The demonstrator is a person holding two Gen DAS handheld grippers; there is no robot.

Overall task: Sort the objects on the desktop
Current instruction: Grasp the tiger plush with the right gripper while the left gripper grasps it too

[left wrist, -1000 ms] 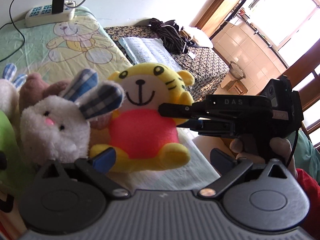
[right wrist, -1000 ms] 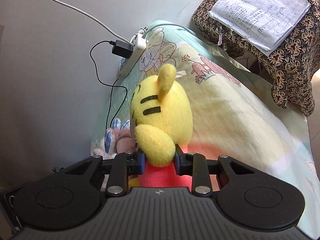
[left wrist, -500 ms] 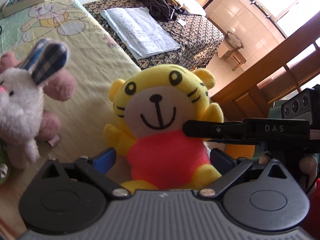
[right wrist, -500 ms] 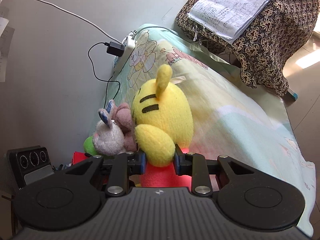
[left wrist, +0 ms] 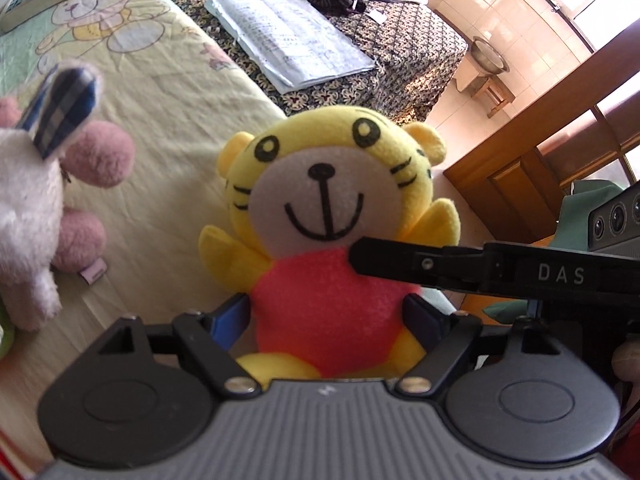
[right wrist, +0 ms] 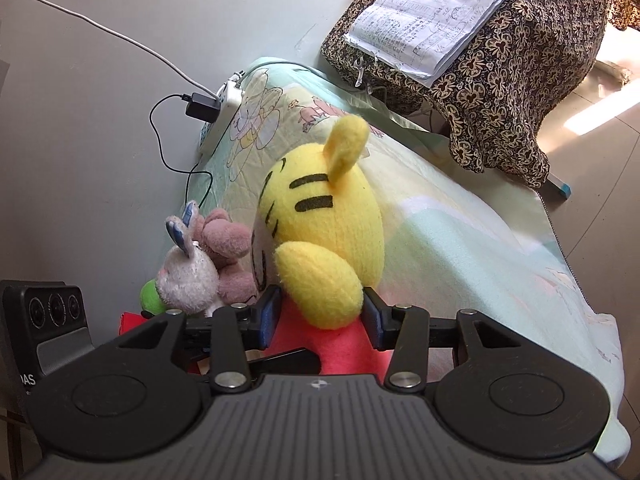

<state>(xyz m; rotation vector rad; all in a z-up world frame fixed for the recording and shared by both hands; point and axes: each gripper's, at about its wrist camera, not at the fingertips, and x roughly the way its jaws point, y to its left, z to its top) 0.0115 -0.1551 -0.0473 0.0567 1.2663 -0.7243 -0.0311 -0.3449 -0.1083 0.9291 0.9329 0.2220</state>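
A yellow tiger plush (left wrist: pixel 332 200) with a red belly sits upright on the cartoon-print cloth (left wrist: pixel 168 92), facing the left wrist camera. My left gripper (left wrist: pixel 328 318) straddles its red belly; the jaws are closing and both blue pads touch the belly's sides. In the right wrist view the plush (right wrist: pixel 320 220) is seen from behind. My right gripper (right wrist: pixel 320 318) has the plush's yellow arm between its pads, which are opening and no longer squeeze it. One black finger (left wrist: pixel 400 260) of the right gripper reaches across the plush's chest from the right.
A white bunny plush (left wrist: pixel 24 216) with checked ears and a pink plush (left wrist: pixel 100 156) lie left of the tiger, with something green (right wrist: pixel 150 296) beside them. At the back, a power strip (right wrist: pixel 224 116) lies by the wall and papers (left wrist: pixel 288 36) on floral cloth. The cloth's edge drops off at right.
The tiger came away from the bunny toward the cloth's right edge. My left jaws narrowed onto its red belly. My right jaws widened off the yellow arm they squeezed.
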